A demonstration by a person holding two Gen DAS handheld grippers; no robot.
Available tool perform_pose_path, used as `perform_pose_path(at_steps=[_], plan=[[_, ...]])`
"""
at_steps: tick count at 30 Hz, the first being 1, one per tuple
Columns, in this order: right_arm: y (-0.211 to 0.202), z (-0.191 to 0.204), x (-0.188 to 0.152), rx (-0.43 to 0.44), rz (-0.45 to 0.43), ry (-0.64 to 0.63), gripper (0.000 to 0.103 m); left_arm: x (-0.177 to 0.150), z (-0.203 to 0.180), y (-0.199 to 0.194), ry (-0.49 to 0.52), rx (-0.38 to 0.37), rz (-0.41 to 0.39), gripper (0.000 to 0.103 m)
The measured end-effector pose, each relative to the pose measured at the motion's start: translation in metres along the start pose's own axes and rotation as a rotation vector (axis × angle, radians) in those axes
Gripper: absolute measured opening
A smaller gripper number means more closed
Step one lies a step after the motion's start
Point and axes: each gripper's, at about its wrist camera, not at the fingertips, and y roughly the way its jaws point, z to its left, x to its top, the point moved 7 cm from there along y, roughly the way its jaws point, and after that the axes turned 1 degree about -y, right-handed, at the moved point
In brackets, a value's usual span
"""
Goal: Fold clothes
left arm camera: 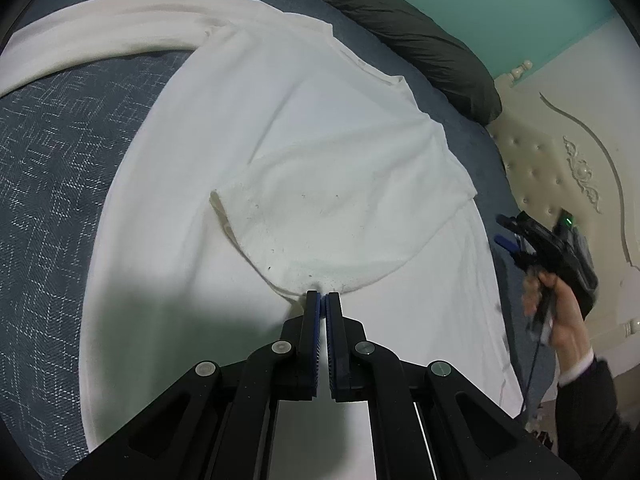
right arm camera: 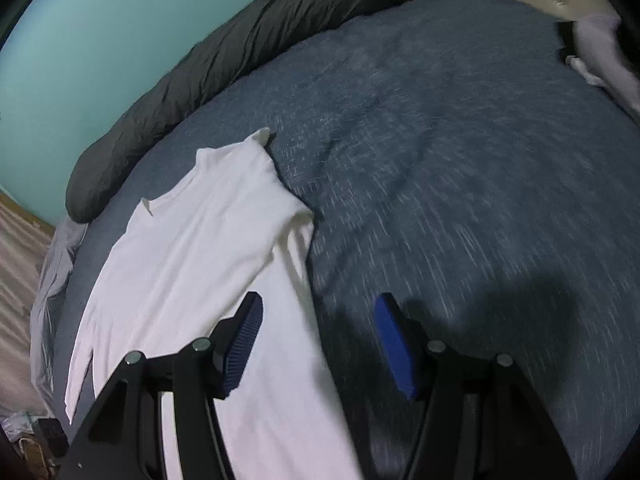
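The left gripper's (left arm camera: 323, 294) fingers (left arm camera: 312, 332) are pressed together on the edge of a folded-over sleeve of the white shirt (left arm camera: 280, 152), pinching the cloth at their tips. The right gripper's (right arm camera: 318, 306) fingers (right arm camera: 246, 334) stand well apart with nothing between them, hovering over the shirt's edge and the bed (right arm camera: 460, 160); that view is smeared with motion blur.

To do this fold well, I judge the left fingers should keep a firm pinch on the sleeve hem and lay it flat across the chest, square to the side seam, before letting go. The free right gripper can then take the matching edge or hem, so the cloth is lifted evenly and does not bunch.

The shirt is plain white and long-sleeved, lying flat on the bed. In the left wrist view its body fills the centre, the far sleeve sweeps out toward 10 o'clock, and the near sleeve lies doubled over the chest with small dark specks on it.

The bed cover is dark blue with a pale woven fleck. A dark grey rolled duvet (left arm camera: 400, 28) lies along the bed's far side at 1 o'clock, and a cream tufted headboard (left arm camera: 560, 160) stands at 3 o'clock, where the person's hand (left arm camera: 560, 312) holds the right gripper.
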Motion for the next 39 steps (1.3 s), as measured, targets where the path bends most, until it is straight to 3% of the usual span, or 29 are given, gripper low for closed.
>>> perform_pose_path(at_steps=[2,10,13,15,23,39], plan=[[0.015,0.000,0.008,0.025,0.031,0.005,0.054,0.001,-0.001,-0.001,0.004,-0.003,-0.002,0.003],[0.047,-0.002,0.034,-0.014,0.047,0.005,0.046,-0.003,0.000,0.000,0.003,-0.025,0.014,0.003],[0.056,0.007,0.037,-0.027,0.057,-0.057,0.040,-0.002,0.000,-0.001,0.003,-0.029,0.012,0.003],[0.062,0.010,0.037,-0.042,0.070,-0.082,0.026,-0.002,0.000,-0.002,0.004,-0.029,0.010,0.003],[0.068,0.004,0.039,0.003,0.067,-0.052,0.005,-0.004,-0.001,-0.002,0.005,-0.031,0.012,0.003],[0.074,0.013,0.044,0.055,0.045,-0.062,0.005,-0.006,0.001,-0.007,0.008,-0.029,0.015,0.003]])
